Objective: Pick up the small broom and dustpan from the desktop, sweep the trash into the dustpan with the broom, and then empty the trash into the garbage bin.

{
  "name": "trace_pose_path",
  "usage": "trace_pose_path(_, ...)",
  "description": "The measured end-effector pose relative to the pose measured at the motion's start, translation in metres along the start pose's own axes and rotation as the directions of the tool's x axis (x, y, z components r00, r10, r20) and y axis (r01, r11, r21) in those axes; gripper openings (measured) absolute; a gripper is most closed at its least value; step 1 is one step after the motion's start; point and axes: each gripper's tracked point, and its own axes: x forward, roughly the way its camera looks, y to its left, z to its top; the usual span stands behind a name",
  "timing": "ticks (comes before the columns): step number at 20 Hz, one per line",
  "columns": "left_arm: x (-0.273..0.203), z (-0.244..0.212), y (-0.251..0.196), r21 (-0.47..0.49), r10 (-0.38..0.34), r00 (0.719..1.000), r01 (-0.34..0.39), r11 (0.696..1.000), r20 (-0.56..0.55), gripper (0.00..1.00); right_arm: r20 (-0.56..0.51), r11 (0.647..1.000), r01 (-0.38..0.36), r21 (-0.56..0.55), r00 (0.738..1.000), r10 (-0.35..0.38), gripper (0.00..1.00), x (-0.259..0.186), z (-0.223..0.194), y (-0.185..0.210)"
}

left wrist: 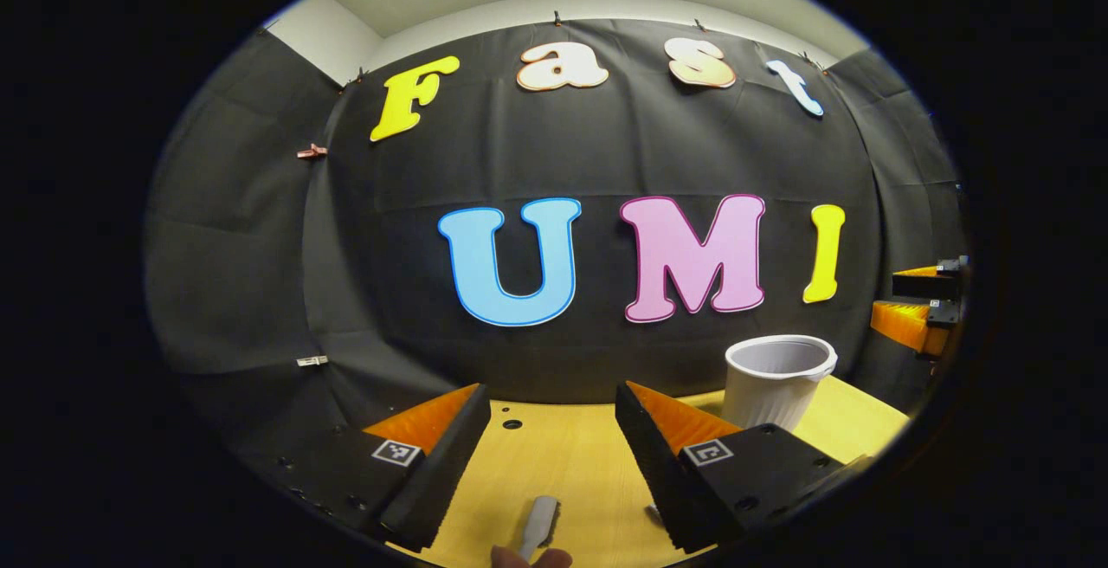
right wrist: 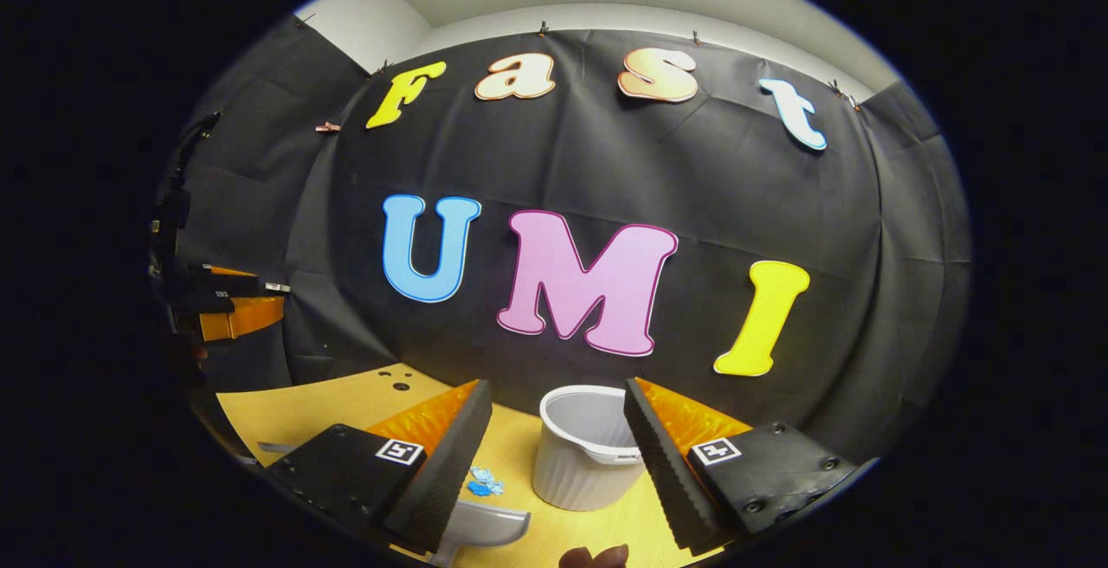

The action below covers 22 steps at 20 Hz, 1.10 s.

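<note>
In the left gripper view, the left gripper hangs above the yellow wooden desktop with its two black fingers spread wide apart and nothing between them. Below the gap, at the bottom edge, lies a small grey handle-like piece, most likely the broom's or the dustpan's handle, though I cannot tell which. A fingertip of the person's hand peeks in just beneath it. To the right, behind the right-hand finger, a white ribbed garbage bin stands upright on the desktop. At the far right edge the right gripper shows, orange and black, well off the desktop; I cannot tell how its fingers stand from here.

In the right gripper view, the right gripper also holds its fingers wide apart, gripping nothing. The white garbage bin stands upright on the desktop between the two fingers, farther off. Small blue scraps of trash lie on the wood just left of the bin. Near them, at the bottom, sits the grey dustpan, partly hidden by the left-hand finger. The left gripper shows at the far left edge.
</note>
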Motion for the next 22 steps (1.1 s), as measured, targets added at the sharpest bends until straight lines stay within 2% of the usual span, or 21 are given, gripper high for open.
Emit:
trace_pose_path(2, -0.004, -0.010, 0.001, 0.005, -0.011, 1.000, 0.011, 1.000, -0.019, 0.94, -0.019, 0.999, -0.006, 0.036, 1.000, 0.007, 0.96, -0.001, -0.005, 0.003)
trace_pose_path(4, -0.009, -0.026, 0.010, 0.013, -0.022, 0.998, 0.023, 1.000, -0.055, 0.94, -0.116, 0.997, -0.030, 0.067, 0.993, 0.038, 0.96, -0.003, -0.031, 0.014)
trace_pose_path(6, -0.012, -0.047, 0.032, 0.021, -0.032, 0.995, 0.034, 0.999, -0.091, 0.94, -0.296, 0.989, -0.040, 0.139, 0.952, 0.080, 0.96, -0.018, -0.076, 0.034)
trace_pose_path(8, -0.018, -0.071, 0.064, 0.026, -0.043, 0.991, 0.047, 0.999, -0.125, 0.94, -0.465, 0.981, -0.003, 0.194, 0.880, 0.095, 0.96, -0.033, -0.131, 0.052)
trace_pose_path(10, -0.027, -0.088, 0.089, 0.034, -0.059, 0.987, 0.065, 0.997, -0.151, 0.94, -0.615, 0.979, 0.033, 0.203, 0.782, 0.101, 0.96, -0.052, -0.175, 0.069)
trace_pose_path(13, -0.034, -0.109, 0.111, 0.035, -0.079, 0.982, 0.086, 0.996, -0.173, 0.95, -0.747, 0.970, 0.061, 0.235, 0.650, 0.140, 0.96, -0.072, -0.231, 0.099)
trace_pose_path(15, -0.038, -0.122, 0.122, 0.025, -0.086, 0.978, 0.093, 0.995, -0.189, 0.95, -0.806, 0.975, 0.050, 0.214, 0.574, 0.147, 0.95, -0.076, -0.266, 0.110)
trace_pose_path(19, -0.045, -0.138, 0.135, -0.010, -0.081, 0.973, 0.081, 0.997, -0.216, 0.94, -0.869, 0.978, 0.044, 0.205, 0.468, 0.161, 0.94, -0.078, -0.319, 0.129)
trace_pose_path(22, -0.049, -0.149, 0.145, -0.017, -0.062, 0.971, 0.060, 0.998, -0.232, 0.94, -0.898, 0.978, 0.054, 0.202, 0.408, 0.163, 0.93, -0.073, -0.351, 0.140)
